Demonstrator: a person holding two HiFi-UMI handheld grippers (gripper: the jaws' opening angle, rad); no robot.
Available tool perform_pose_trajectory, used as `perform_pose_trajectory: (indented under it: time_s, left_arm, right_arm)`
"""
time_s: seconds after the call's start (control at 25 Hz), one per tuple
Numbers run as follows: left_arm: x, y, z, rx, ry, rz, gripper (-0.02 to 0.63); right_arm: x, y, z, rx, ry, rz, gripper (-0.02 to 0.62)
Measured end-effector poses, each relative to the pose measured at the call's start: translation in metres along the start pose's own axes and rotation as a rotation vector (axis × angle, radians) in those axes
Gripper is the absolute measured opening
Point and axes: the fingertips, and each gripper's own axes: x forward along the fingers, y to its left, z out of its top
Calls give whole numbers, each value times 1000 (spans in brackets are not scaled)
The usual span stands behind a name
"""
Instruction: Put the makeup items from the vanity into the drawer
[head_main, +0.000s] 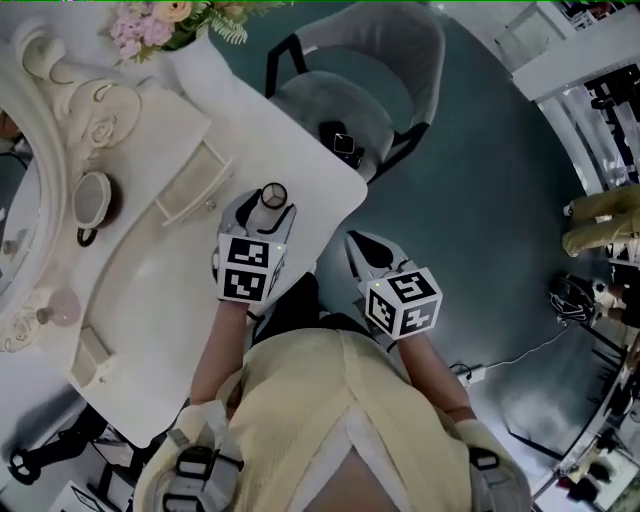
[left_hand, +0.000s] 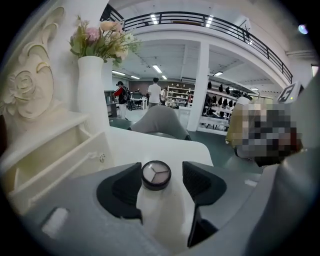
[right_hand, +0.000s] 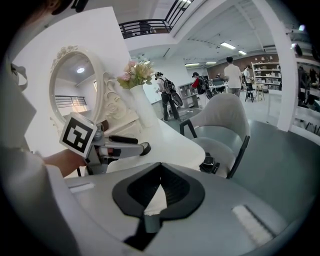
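Note:
A small round compact with a three-part lid lies on the white vanity top, near its right edge. My left gripper is open, its jaws on either side of the compact, with a gap showing on the right side. In the head view the compact sits at the tips of my left gripper. A small open drawer stands just left of it, and it shows as the open drawer in the left gripper view. My right gripper hangs off the table's edge over the floor. That right gripper is shut on nothing.
A grey chair with small dark items on its seat stands beyond the vanity. A white vase of flowers, an ornate mirror, a dark round dish and a glass bottle sit at the vanity's back. People stand far off.

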Motion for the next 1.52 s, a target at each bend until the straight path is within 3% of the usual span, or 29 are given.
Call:
perform_pose_trajectory:
  time_s: [0.48, 0.76, 1.16, 1.52]
  left_arm:
    - [18, 5, -4, 2, 28, 5, 267]
    - [26, 10, -5, -37, 60, 77, 267]
    - [32, 11, -8, -48, 95, 170, 238]
    - [23, 7, -1, -29, 97, 199, 236]
  right_arm:
    - [35, 2, 31, -59, 42, 97, 3]
    - [49, -5, 41, -113, 93, 207, 3]
    - [60, -24, 56, -156, 125, 297, 3]
    - [69, -20, 64, -227, 150, 395, 3]
